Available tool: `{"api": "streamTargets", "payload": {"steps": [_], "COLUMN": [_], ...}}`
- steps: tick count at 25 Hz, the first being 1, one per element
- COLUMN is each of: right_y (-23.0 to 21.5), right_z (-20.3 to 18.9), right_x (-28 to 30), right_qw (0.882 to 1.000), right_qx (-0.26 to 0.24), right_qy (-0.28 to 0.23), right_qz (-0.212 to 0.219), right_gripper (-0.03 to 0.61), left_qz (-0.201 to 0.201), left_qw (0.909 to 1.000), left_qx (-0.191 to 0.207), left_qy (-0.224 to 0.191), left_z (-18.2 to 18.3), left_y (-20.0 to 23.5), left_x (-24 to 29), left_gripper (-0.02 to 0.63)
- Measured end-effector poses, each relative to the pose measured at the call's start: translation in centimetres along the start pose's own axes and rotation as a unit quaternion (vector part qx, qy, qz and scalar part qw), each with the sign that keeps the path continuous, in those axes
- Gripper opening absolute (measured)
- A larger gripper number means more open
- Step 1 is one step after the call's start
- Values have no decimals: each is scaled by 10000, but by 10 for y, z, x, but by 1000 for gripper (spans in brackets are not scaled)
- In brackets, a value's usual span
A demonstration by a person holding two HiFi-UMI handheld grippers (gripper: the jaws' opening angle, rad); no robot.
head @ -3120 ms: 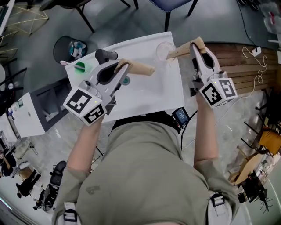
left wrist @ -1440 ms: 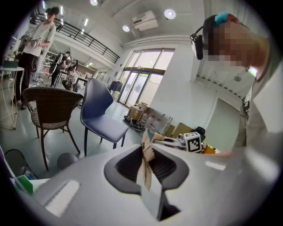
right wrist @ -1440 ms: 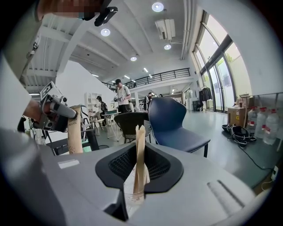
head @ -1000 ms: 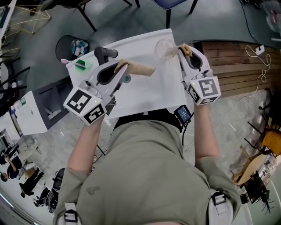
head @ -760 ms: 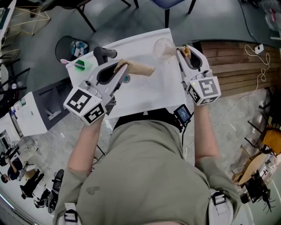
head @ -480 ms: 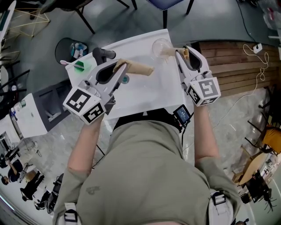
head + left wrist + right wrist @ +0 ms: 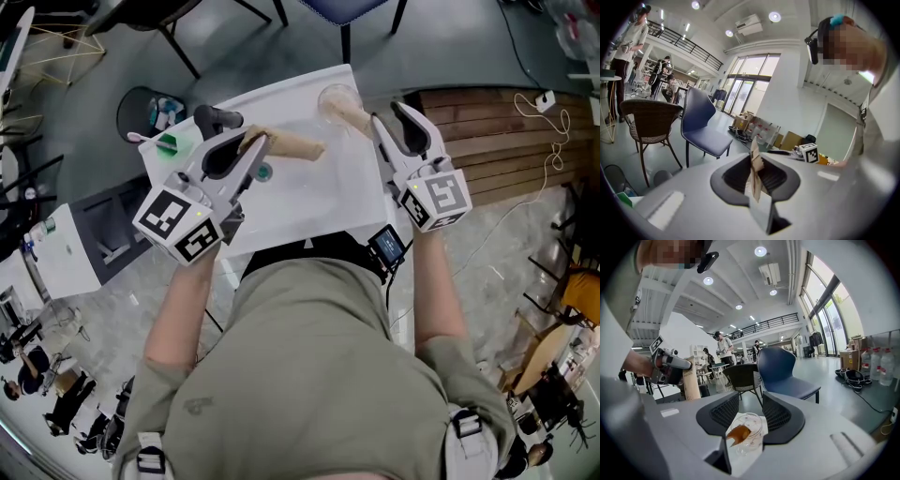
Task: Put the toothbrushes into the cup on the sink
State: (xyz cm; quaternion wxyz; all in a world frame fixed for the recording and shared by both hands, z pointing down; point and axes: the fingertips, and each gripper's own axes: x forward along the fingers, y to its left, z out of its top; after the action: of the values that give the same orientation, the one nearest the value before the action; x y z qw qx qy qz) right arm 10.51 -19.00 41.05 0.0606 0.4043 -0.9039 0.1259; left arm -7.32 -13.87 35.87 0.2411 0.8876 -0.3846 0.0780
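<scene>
clamping a wrapped toothbrush (image 7: pixel 295 145), left gripper (image 7: pixel 254 150) hangs over sink (image 7: pixel 314 211).

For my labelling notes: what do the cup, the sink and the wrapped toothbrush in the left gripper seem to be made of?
The cup: clear glass or plastic; the white surface under it shows through its wall. The sink: white, smooth, slightly glossy, perhaps ceramic or plastic. The wrapped toothbrush: a matt tan sleeve, creased, likely paper; the brush inside is hidden.
</scene>
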Motion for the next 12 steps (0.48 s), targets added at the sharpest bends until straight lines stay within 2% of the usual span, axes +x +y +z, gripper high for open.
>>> {"api": "streamTargets", "payload": {"steps": [7,12], "right_y": [-15,-28], "right_z": [11,-3], "right_x": [-21,-40], "right_qw": [9992,9967], "right_qx": [331,730], "right_qy": [-179,-107], "right_qz": [-150,-346], "right_gripper": [141,140], "left_qz": [16,-6], "left_qw": [10000,9999], "left_qx": [56,131], "left_qy": [-51,-84], "left_z": [7,14], "left_y": [0,0], "left_x": [2,5], "left_gripper": [43,43]}}
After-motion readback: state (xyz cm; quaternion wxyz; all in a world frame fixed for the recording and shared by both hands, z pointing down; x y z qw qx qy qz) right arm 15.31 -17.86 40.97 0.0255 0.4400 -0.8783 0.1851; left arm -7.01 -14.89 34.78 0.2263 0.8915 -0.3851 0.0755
